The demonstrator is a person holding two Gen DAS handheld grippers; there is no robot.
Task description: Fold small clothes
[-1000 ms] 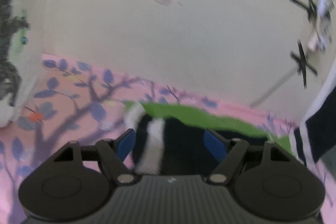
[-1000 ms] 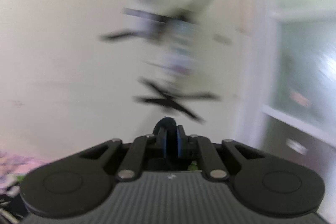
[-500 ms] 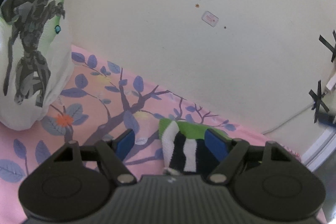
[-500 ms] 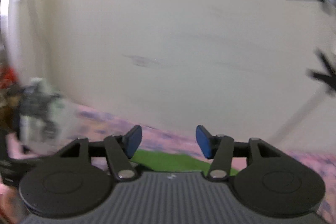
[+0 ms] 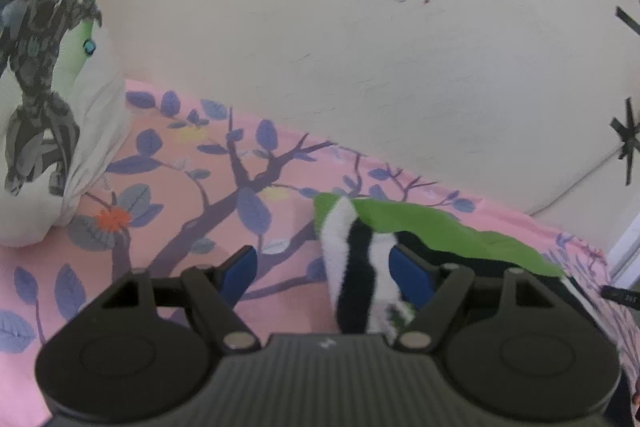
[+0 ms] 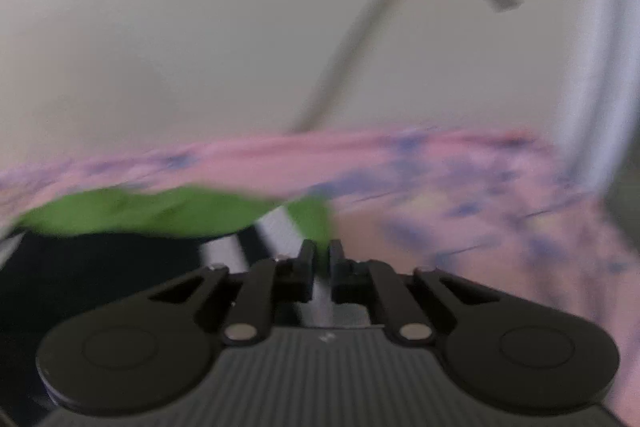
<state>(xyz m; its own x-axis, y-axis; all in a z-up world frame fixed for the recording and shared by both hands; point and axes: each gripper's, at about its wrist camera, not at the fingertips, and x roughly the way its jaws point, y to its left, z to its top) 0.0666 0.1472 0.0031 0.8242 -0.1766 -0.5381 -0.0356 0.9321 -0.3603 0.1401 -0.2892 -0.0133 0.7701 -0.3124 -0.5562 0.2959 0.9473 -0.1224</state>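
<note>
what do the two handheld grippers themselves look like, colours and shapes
Both look alike: matte black bodies with a ribbed, grooved centre panel bearing a small pale mark, a round disc housing on each side, and angled black linkage arms with silver pivot pins. The left gripper has blue pads on its fingertips. The right gripper is blurred; no cables show.

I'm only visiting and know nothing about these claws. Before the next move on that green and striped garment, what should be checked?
1. Left claw open: ok.
2. Black-and-white striped fabric cuff between the left claw's pads: ok, close to one pad.
3. Right claw shut: ok.
4. Right claw actually gripping cloth: cannot tell, the picture is blurred.
5. Green fabric garment lying flat on the pink leaf-printed sheet: not ok, its green edge is wavy.
6. White printed pillow apart from the garment: ok.
</note>
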